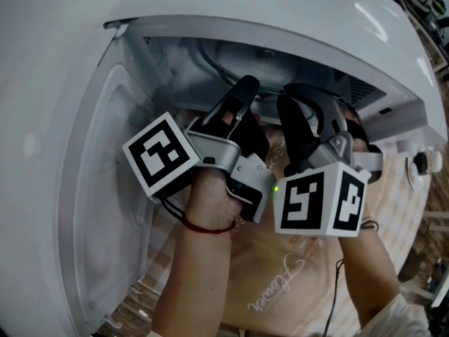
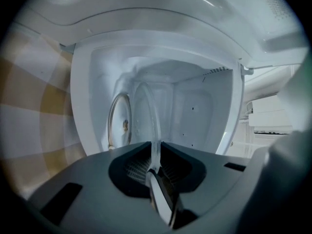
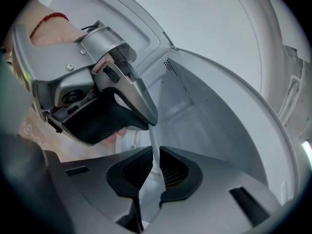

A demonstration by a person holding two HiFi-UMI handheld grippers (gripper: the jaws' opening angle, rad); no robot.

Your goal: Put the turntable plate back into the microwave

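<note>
The clear glass turntable plate [image 2: 147,112] shows edge-on in the left gripper view, reaching into the open microwave cavity [image 2: 195,106]. My left gripper [image 2: 155,154] is shut on its rim, and the glass runs between the ribbed pads. In the right gripper view the same plate [image 3: 153,141] passes between the jaws of my right gripper [image 3: 155,164], which is shut on its edge. Just beyond, the left gripper [image 3: 145,117] clamps the plate too. In the head view the left gripper [image 1: 242,91] and the right gripper [image 1: 309,102] stand side by side at the cavity's mouth [image 1: 210,62].
A round recess with a small hub [image 2: 120,122] lies inside the cavity, close beside the plate. The open white door [image 1: 77,188] stands at the left of the head view. The microwave's white casing [image 1: 280,5] curves over the opening. A person's forearms [image 1: 203,272] come up from below.
</note>
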